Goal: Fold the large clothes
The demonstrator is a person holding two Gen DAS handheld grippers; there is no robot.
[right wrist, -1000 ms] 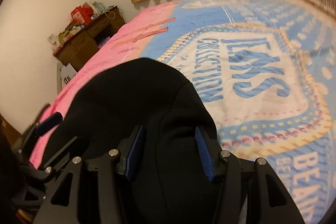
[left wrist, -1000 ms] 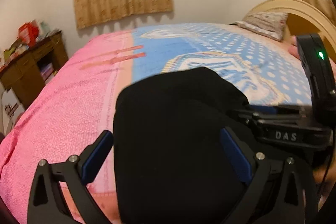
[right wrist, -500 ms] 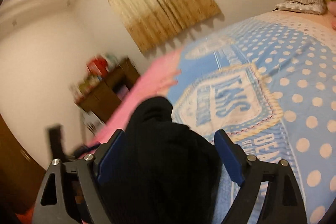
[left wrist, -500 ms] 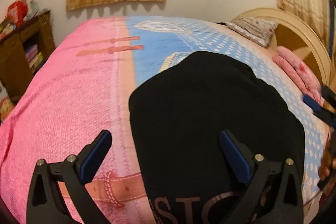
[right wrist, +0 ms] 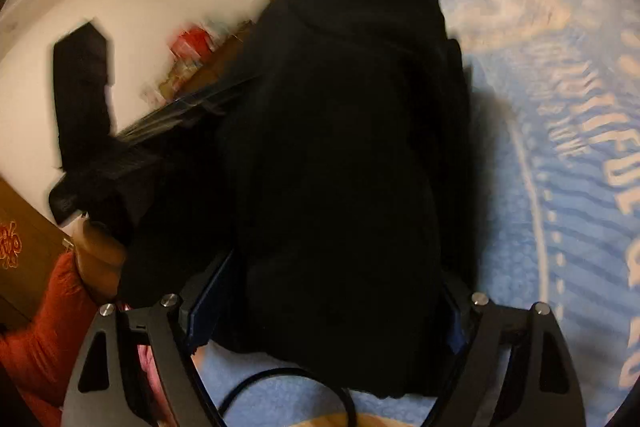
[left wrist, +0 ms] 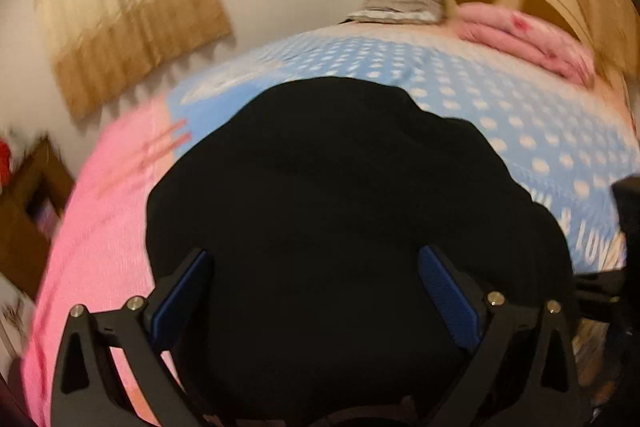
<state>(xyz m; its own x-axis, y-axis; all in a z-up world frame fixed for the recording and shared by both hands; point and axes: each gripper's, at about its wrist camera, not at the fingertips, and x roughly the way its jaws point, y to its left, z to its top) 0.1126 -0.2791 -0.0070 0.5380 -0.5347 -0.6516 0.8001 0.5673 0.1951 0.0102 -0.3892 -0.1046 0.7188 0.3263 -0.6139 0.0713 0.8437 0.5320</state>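
The black garment (left wrist: 344, 211) is lying bunched in a rounded heap on the bed (left wrist: 532, 131), straddling the seam where the pink half of the cover meets the blue dotted half. A second ago the right tongs (right wrist: 332, 303) were pinching a narrow fold of it; now they are standing wide apart, the cloth lying loose between the pads. The left tongs (left wrist: 312, 291) are also spread apart with nothing gripped, as they were before. So the fold seems released, and a fresh grip is likely coming. The cloth is looking thick, matte and creased, with both views smeared by motion.
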